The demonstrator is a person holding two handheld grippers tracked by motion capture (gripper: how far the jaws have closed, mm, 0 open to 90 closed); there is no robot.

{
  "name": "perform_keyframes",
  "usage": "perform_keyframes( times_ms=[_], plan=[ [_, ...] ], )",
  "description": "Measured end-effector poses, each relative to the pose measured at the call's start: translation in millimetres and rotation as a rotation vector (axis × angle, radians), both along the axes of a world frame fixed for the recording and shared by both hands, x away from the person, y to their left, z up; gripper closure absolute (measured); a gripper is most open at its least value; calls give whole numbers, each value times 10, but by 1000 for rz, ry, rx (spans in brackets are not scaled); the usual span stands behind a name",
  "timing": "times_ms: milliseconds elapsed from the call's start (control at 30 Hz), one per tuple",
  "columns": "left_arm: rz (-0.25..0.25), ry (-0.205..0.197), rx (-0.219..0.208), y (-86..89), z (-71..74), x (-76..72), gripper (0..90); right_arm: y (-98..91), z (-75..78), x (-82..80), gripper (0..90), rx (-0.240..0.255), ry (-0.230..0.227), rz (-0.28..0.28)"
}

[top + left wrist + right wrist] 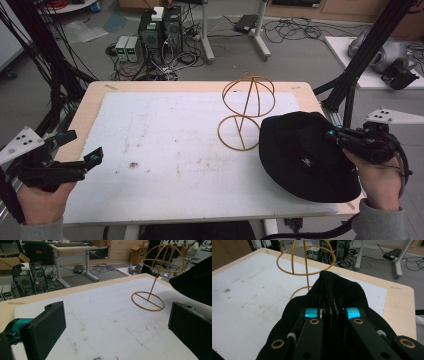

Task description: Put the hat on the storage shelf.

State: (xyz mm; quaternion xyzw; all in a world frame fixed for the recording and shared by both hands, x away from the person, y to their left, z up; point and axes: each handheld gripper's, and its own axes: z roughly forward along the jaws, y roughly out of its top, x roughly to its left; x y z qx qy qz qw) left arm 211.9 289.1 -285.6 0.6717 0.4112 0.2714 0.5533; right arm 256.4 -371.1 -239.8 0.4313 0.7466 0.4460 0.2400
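A black bucket hat (302, 155) lies at the table's right side, its right edge lifted. My right gripper (334, 135) is shut on the hat's brim; in the right gripper view the black fabric (342, 290) is pinched between the closed jaws (331, 305). A gold wire hat stand (247, 110), a ring base with a wire globe on a stem, stands upright just left of the hat and behind it. My left gripper (82, 147) hovers at the table's left edge, open, with nothing between its fingers (46, 327); the stand (157, 275) shows ahead of it.
A white stained mat (185, 150) covers most of the wooden table (90, 100). Black frame posts (360, 65) rise at the right and left. Computers, cables and desk legs (165, 35) crowd the floor beyond the far edge.
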Motion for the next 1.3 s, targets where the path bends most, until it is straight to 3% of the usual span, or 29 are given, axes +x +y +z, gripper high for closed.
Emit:
perform_keyframes(
  times_ms=[233, 533, 933, 1300],
  plan=[
    [-2, 0, 2, -12, -1, 2, 17, -71, 168, -84, 886, -4, -15, -13],
    [-10, 3, 10, -53, -5, 15, 17, -181, 294, -147, 885, 19, -30, -18],
    [-20, 5, 10, -86, -8, 23, 17, -202, 440, -199, 885, 6, -40, -22],
    [-31, -15, -2, -92, 17, -1, 17, -239, 670, -229, 886, 9, -92, -44]
  ],
)
